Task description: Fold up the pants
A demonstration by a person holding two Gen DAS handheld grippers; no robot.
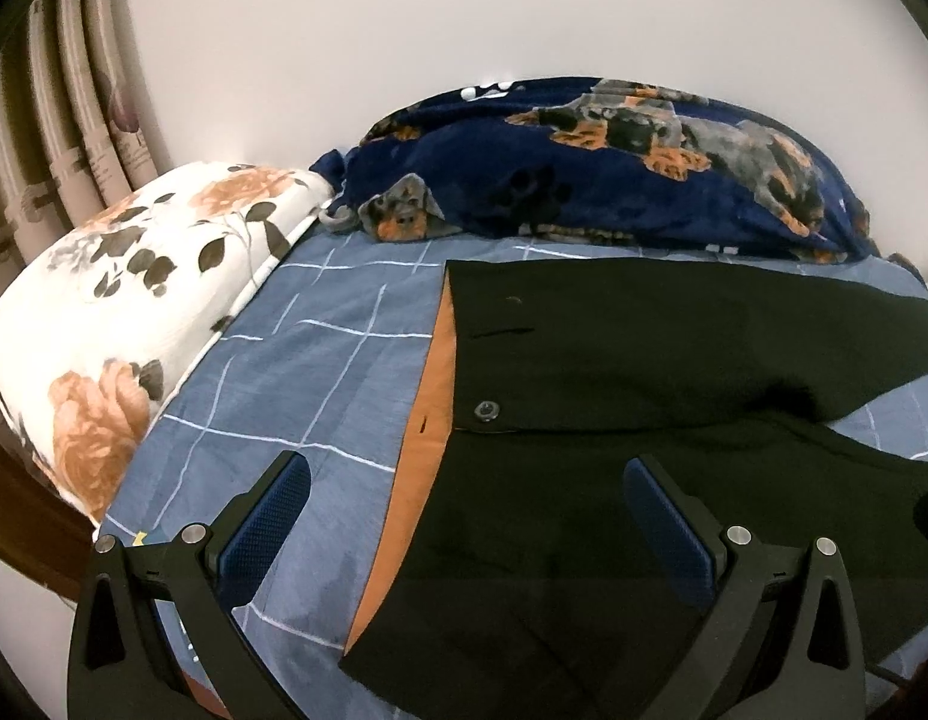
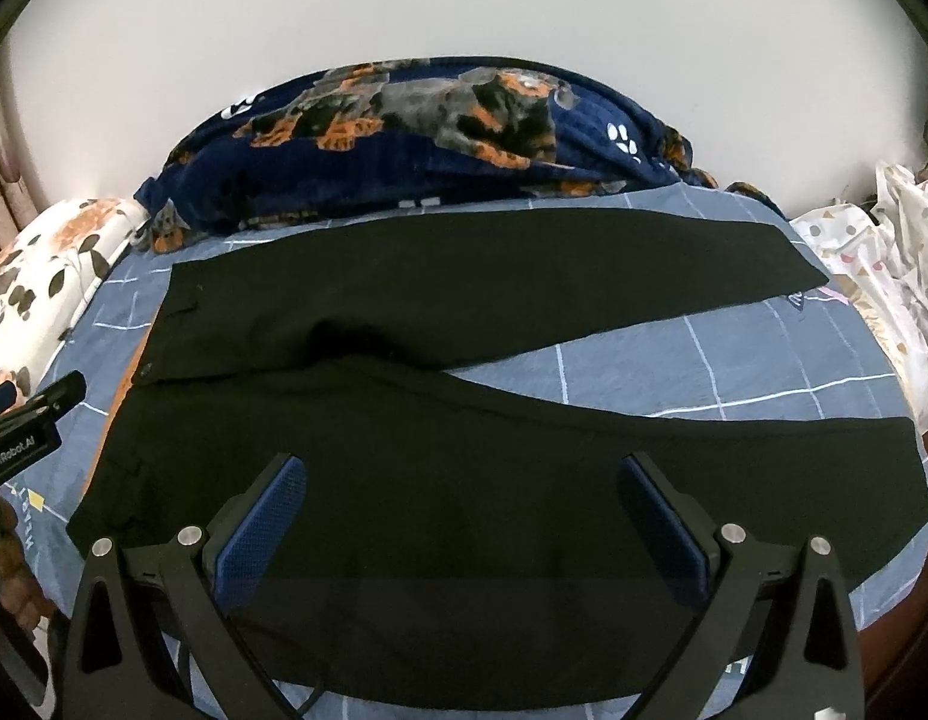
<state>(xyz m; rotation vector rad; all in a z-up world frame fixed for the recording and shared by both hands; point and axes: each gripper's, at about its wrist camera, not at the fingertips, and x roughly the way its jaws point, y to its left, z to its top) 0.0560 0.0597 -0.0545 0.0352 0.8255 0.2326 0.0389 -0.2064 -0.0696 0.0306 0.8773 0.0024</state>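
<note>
Black pants point(image 2: 464, 480) lie flat on the bed, waist to the left, the two legs spread apart in a V toward the right. In the left wrist view the pants point(image 1: 614, 360) show an orange waistband lining point(image 1: 428, 414) and a button point(image 1: 485, 409). My left gripper point(image 1: 464, 480) is open and empty, hovering over the waist end. My right gripper point(image 2: 464, 480) is open and empty, above the near leg. The left gripper also shows at the left edge of the right wrist view point(image 2: 26, 420).
The bed has a blue checked sheet point(image 2: 674, 360). A dark blue dog-print blanket point(image 2: 434, 138) is bunched at the far side. A floral pillow point(image 1: 122, 300) lies at the left, curtains point(image 1: 62, 138) behind it. White patterned fabric point(image 2: 884, 252) lies at the right.
</note>
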